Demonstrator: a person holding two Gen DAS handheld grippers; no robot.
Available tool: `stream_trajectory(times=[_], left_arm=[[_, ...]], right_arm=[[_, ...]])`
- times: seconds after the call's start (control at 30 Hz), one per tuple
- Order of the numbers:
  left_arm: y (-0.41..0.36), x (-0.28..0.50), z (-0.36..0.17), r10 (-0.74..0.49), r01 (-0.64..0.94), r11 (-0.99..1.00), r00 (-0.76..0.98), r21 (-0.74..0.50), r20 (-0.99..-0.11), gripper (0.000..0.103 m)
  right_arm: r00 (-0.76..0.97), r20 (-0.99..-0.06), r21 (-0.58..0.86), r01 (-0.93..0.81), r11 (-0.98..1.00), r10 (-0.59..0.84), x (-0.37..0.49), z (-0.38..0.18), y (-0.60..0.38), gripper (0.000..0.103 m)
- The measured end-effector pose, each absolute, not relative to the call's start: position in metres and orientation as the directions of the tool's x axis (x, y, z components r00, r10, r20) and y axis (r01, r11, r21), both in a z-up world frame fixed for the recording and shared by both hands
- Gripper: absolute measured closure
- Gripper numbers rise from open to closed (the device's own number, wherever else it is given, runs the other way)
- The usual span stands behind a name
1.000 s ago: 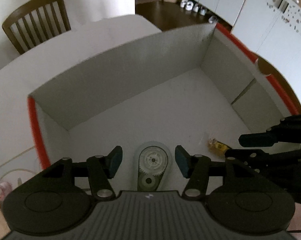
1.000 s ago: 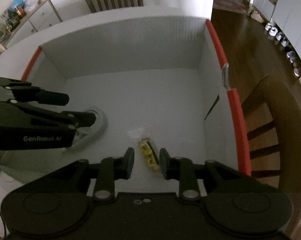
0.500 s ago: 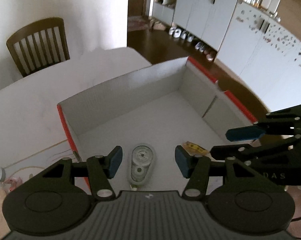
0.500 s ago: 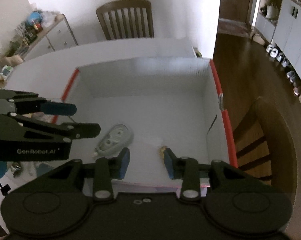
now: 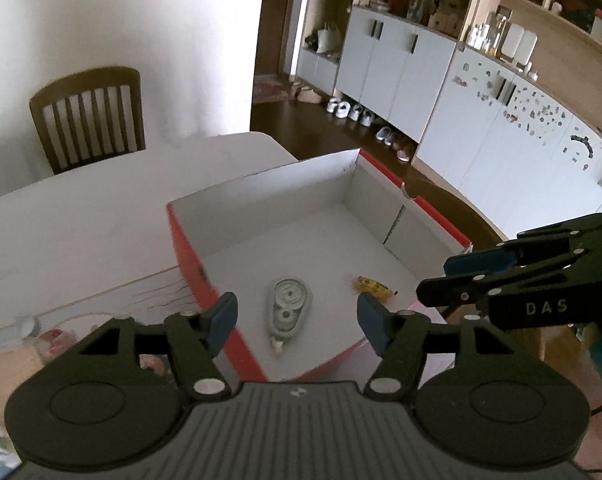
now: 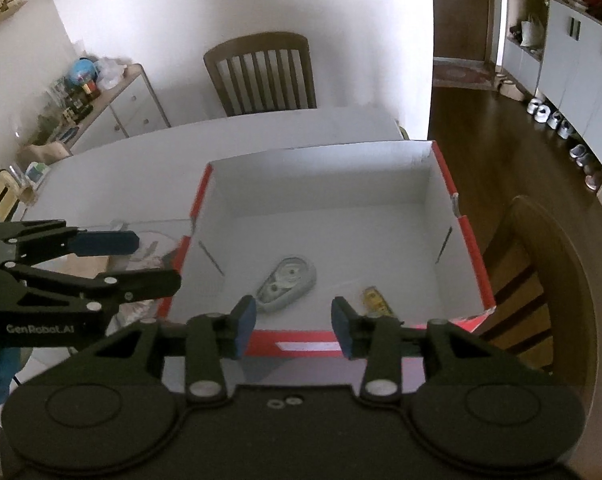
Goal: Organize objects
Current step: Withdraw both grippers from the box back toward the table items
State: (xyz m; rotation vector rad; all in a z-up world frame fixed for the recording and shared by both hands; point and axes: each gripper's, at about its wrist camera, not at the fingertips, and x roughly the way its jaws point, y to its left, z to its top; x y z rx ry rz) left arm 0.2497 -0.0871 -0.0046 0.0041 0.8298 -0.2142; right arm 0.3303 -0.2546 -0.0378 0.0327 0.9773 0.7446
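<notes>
both my grippers hang above the red box, nothing in either.

the box (image 6: 467,248), red outside and white inside, sits on the white table (image 6: 141,152) and holds two things lying apart on its floor near the front wall: a grey correction tape dispenser (image 6: 287,280) to the left and a small yellow packet (image 6: 375,300) to the right. my left gripper (image 5: 297,318) and right gripper (image 6: 293,322) have just been opening, jaws parted, nothing between the pads. a wooden chair (image 6: 261,74) stands behind the table.
</notes>
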Motion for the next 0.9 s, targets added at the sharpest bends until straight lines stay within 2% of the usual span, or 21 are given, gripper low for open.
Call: stream_trajectory(times=[0.1, 0.2, 0.23, 0.43, 0.5, 0.9], left_arm=[[-0.075, 0.234, -0.001, -0.193, 0.189, 0.978, 0.665, -0.088, -0.722, 0.038], [-0.061, 0.217, 0.001, -0.192, 0.186, 0.979, 0.677, -0.087, -0.711, 0.035], [-0.056, 0.211, 0.002, -0.192, 0.183, 0.979, 0.681, -0.089, -0.706, 0.034], [-0.022, 0.179, 0.003, -0.195, 0.164, 0.980, 0.694, -0.111, -0.693, 0.029], [-0.012, 0.170, 0.002, -0.190, 0.159, 0.981, 0.698, -0.110, -0.691, 0.023], [0.067, 0.122, -0.010, -0.203, 0.144, 0.979, 0.692, -0.143, -0.693, 0.017]], right_arm=[[0.350, -0.730, 0.341, -0.559, 0.756, 0.588, 0.316, -0.033, -0.249, 0.059], [0.364, -0.717, 0.341, -0.560, 0.755, 0.594, 0.299, -0.028, -0.242, 0.044], [0.371, -0.711, 0.342, -0.560, 0.755, 0.598, 0.292, -0.026, -0.239, 0.042], [0.382, -0.706, 0.329, -0.570, 0.753, 0.597, 0.260, -0.022, -0.218, 0.038], [0.382, -0.702, 0.331, -0.572, 0.751, 0.601, 0.250, -0.022, -0.211, 0.035], [0.353, -0.703, 0.341, -0.595, 0.728, 0.618, 0.196, -0.026, -0.160, 0.025]])
